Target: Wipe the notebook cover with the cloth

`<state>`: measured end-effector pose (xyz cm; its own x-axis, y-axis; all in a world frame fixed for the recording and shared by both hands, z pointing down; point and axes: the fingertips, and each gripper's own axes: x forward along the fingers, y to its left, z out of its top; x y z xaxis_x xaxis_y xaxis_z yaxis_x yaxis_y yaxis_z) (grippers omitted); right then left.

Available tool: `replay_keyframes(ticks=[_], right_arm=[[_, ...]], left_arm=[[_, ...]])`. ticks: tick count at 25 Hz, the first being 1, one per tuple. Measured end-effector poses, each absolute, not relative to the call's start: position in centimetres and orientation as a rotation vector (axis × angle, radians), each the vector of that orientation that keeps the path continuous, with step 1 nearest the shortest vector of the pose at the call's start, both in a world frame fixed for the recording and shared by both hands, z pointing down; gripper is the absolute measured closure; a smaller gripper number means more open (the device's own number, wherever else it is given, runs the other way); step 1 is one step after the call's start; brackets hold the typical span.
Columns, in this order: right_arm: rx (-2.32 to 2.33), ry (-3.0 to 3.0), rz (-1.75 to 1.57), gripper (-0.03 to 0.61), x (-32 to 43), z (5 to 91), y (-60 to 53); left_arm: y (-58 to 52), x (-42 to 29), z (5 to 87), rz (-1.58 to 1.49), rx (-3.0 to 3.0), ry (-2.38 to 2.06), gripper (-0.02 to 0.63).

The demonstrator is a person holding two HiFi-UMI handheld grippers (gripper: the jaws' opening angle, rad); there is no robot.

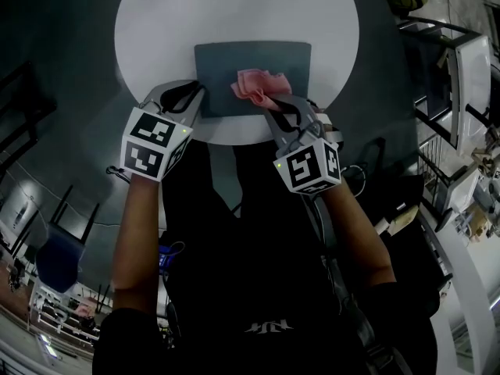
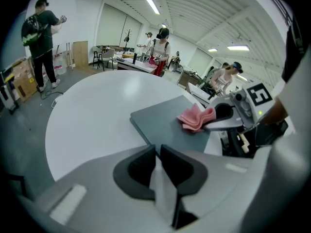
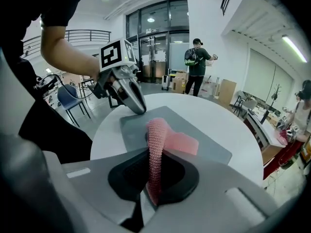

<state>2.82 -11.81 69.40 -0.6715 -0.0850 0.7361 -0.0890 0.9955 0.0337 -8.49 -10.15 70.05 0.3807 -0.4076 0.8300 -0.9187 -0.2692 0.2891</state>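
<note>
A dark grey notebook (image 1: 234, 61) (image 2: 163, 120) (image 3: 209, 142) lies on the near side of a round white table (image 1: 234, 10). A crumpled pink cloth (image 1: 258, 84) (image 2: 196, 118) (image 3: 182, 142) rests on its cover, toward the near right. My right gripper (image 1: 272, 102) (image 3: 154, 166) is shut on the cloth, and a pink strip runs up between its jaws. My left gripper (image 1: 197, 94) (image 2: 158, 152) is shut with nothing between its jaws. Its tip sits at the notebook's near-left corner, as the right gripper view shows with the left gripper (image 3: 136, 106).
The table's rim (image 2: 53, 144) lies close in front of me, with bare white top beyond the notebook. A blue chair (image 3: 68, 98) stands to my left and a dark chair (image 1: 449, 69) at the right. Several people (image 2: 41, 38) and desks are farther off.
</note>
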Motion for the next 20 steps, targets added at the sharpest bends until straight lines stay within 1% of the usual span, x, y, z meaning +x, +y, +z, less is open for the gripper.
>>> replay_keyframes(ticks=[12,16,20], right_arm=[[0.009,-2.222,0.211,0.571,6.1,70.0,-6.9],[0.059,-2.360,0.171,0.571,5.4,65.9,-7.8],[0.188,-2.507,0.096,0.571,3.1,61.2,-12.6]], left_arm=[[-10.2,-8.4,70.1,0.794,1.840,-1.156,0.581],[-10.1,-8.5,70.0,0.789,1.848,-1.151,0.581],[-10.0,-8.6,70.1,0.791,1.847,-1.154,0.581]])
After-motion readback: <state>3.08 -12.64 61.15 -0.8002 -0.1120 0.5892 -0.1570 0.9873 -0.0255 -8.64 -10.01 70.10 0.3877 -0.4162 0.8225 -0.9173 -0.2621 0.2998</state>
